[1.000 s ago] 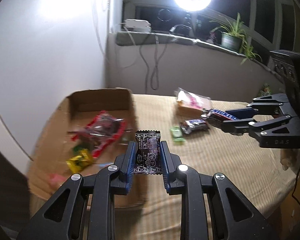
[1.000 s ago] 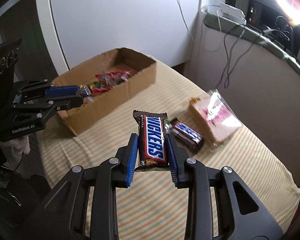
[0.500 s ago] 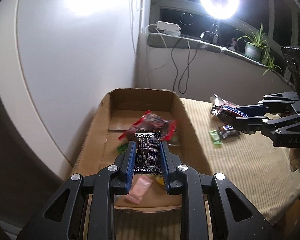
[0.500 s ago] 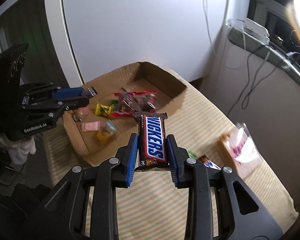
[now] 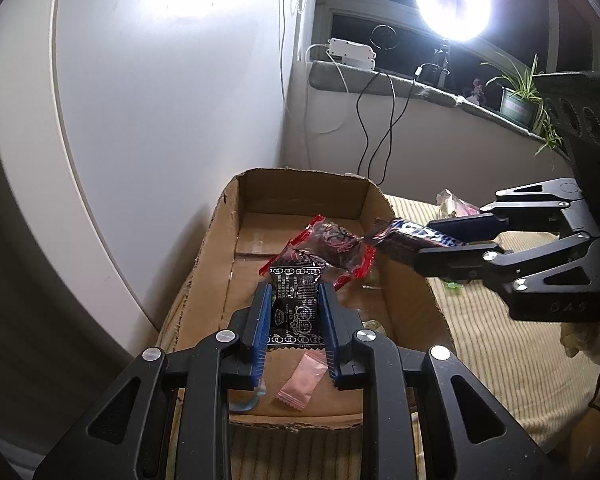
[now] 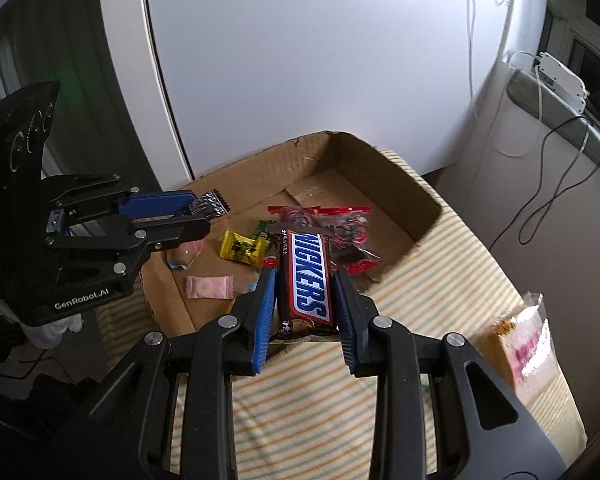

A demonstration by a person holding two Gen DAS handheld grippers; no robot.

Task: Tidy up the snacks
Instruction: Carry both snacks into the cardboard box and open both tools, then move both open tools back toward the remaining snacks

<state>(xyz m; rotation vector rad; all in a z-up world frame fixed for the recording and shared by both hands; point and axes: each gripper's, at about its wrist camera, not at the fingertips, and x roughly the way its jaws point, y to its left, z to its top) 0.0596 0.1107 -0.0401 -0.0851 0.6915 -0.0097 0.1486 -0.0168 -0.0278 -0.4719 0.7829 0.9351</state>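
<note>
My left gripper (image 5: 294, 292) is shut on a black patterned snack packet (image 5: 296, 308) and holds it above the near end of an open cardboard box (image 5: 412, 304). My right gripper (image 6: 306, 280) is shut on a Snickers bar (image 6: 306, 280) and holds it over the box's right wall (image 6: 404, 200). In the left wrist view the right gripper (image 5: 424, 244) reaches in from the right with the bar (image 5: 400, 236). Inside the box lie a red-edged packet (image 6: 340, 228), a yellow candy (image 6: 242, 248) and a pink sachet (image 6: 210, 286).
The box sits on a striped tablecloth (image 6: 440, 280) beside a white wall panel (image 6: 300, 60). A clear bag with a pink label (image 6: 528, 344) lies on the cloth to the right. A small green sweet (image 5: 454, 288) lies behind the right gripper. Cables hang from the window ledge (image 5: 380, 76).
Both grippers have moved toward the box with their snacks. The left one now hangs over its near end, and the right one has come over its right wall.
</note>
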